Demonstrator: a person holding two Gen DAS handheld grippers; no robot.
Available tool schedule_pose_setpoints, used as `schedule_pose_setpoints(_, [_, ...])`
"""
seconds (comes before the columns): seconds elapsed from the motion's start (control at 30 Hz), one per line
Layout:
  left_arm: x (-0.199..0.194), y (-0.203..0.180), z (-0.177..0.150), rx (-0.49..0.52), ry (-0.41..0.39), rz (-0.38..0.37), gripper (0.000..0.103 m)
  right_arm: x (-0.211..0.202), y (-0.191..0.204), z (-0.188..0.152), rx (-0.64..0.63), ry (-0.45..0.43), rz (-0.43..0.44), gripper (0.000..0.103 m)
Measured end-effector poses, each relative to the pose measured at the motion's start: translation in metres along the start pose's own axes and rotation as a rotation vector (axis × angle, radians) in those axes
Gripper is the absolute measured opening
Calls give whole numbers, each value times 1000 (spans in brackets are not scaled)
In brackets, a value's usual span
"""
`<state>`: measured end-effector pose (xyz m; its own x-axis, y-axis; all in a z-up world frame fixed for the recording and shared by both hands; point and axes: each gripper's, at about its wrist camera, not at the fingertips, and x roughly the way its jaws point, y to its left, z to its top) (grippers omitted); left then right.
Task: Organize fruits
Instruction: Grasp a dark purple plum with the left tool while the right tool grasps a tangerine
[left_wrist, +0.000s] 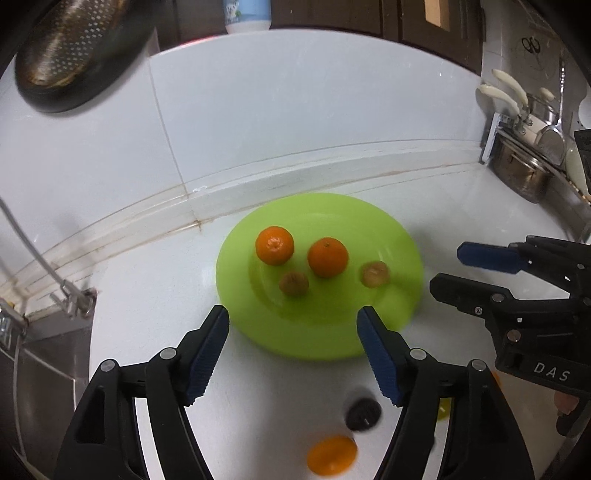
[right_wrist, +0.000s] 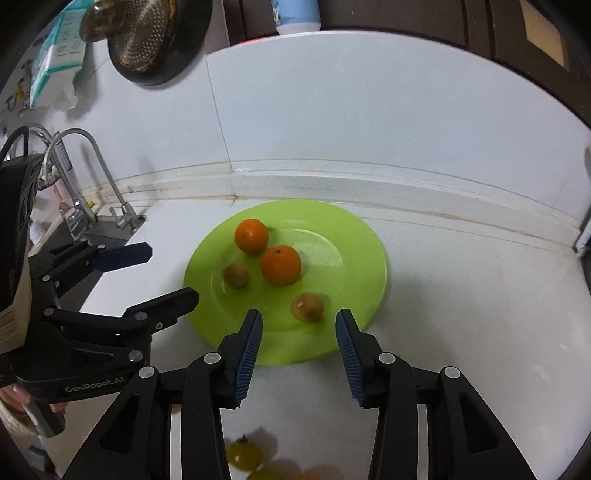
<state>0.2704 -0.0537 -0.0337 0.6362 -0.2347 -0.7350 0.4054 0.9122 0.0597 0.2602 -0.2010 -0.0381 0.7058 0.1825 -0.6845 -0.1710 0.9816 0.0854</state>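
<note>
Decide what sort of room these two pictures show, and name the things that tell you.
Most likely a home kitchen: a tap over a steel sink, a white tiled wall behind the counter, and a hanging colander.

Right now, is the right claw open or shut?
Open. The right claw shows a wide gap between its blue fingers, nothing held, above the green plate.

2 oranges and 2 small brown fruits are set apart on a green plate; blurred fruits lie nearer.
</note>
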Motion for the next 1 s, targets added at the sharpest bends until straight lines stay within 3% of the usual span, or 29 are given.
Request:
schedule_pose_setpoints(0.07, [-11, -3, -5, -1, -12, 6, 73, -12, 2, -5, -2, -16, -8, 49])
schedule_pose_setpoints(0.47, [-70, -35, -36, 17, -71, 9, 74, -74, 15, -40, -29, -69, -4, 49])
schedule_pose_setpoints(1.0, [-74, -70, -75, 52, -35, -27, 74, -97, 12, -88, -63, -7, -2, 49])
